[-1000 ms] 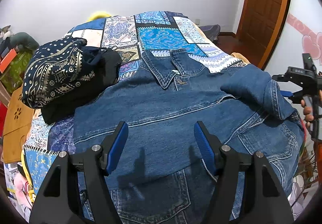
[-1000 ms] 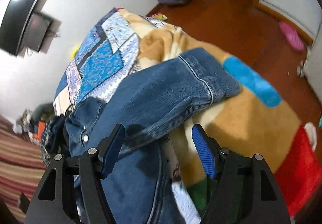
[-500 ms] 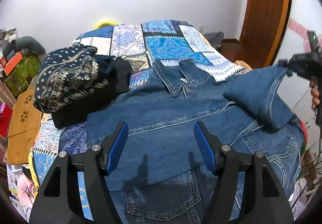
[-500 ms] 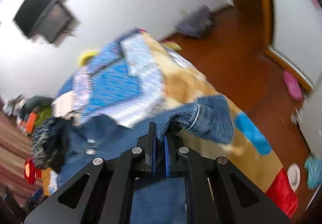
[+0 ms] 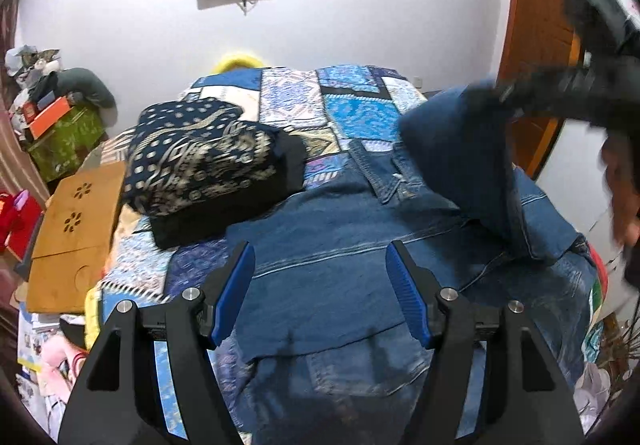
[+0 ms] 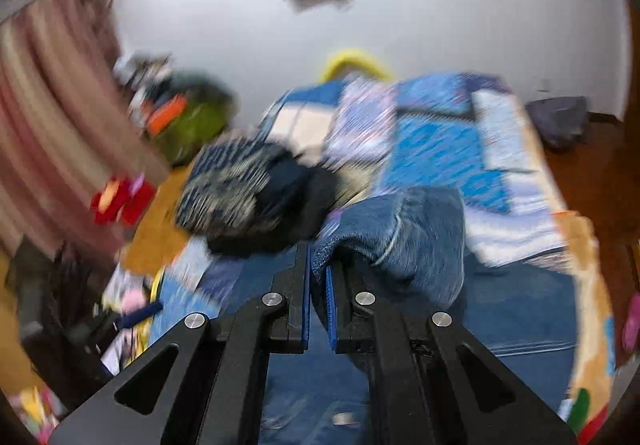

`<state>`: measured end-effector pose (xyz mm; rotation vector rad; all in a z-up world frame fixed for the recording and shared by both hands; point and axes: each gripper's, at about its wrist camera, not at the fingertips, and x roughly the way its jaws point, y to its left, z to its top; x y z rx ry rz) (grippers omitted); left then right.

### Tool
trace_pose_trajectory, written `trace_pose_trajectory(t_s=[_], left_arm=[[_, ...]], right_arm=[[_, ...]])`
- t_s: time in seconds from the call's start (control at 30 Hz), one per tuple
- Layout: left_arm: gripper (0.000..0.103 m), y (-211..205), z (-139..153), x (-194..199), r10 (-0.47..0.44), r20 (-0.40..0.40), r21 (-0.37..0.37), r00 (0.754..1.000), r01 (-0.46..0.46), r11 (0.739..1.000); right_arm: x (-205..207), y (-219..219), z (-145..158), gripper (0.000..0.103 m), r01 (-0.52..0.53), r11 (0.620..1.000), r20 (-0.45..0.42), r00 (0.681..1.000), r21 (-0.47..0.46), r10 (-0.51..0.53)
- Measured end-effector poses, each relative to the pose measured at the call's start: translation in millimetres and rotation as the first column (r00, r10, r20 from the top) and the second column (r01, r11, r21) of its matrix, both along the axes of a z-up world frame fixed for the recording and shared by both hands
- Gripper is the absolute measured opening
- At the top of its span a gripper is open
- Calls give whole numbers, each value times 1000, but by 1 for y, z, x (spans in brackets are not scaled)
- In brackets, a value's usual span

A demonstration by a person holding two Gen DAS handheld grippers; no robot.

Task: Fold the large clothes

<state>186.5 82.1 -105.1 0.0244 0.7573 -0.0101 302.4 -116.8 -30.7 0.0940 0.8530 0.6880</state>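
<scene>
A blue denim jacket (image 5: 344,245) lies spread on the patchwork bedspread (image 5: 344,105), collar toward the far wall. My left gripper (image 5: 320,285) hovers open above the jacket's back, nothing between its blue pads. My right gripper (image 6: 319,265) is shut on the cuff of the jacket's sleeve (image 6: 404,233) and holds it lifted over the jacket. In the left wrist view that raised sleeve (image 5: 460,149) hangs from the right gripper (image 5: 496,89) at the upper right, above the collar. The right wrist view is blurred by motion.
A folded stack of dark patterned and black clothes (image 5: 208,161) sits on the bed left of the jacket. A wooden board (image 5: 76,221) lies at the bed's left side. A green box (image 5: 64,141) with clutter stands by the wall. A wooden door (image 5: 536,29) is at the right.
My right gripper shut on the sleeve cuff, then lifted it and swung it left over the jacket. My left gripper drew back and rose a little, staying open.
</scene>
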Motion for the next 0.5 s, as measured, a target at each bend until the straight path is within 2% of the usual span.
trace_pose_trajectory(t_s=[0.17,0.3,0.33,0.37,0.43,0.5], left_arm=[[69,23,-5,-15,53,-18,27,998,-52,998],[69,44,-14,-23,101,-50,7,994,-101,995],[69,48,-16,-24,112,-58,-4,992,-113,994],[69,52,-18,-24,120,-66,-14,991,-121,993],[69,59,-22,-24,136,-85,-39,987,-139,989],[69,64,-26,-22,141,-104,-75,984,-150,986]], right_arm=[[-17,70,-69,7,-159,980,-128,981,-120,143],[-34,95,-108,12,-240,950,-233,953,-200,192],[-36,99,-115,21,-267,942,-278,938,-204,206],[-38,100,-117,26,-286,937,-310,926,-200,216],[-41,99,-116,42,-300,937,-341,913,-181,226],[-41,93,-105,43,-289,942,-325,919,-172,223]])
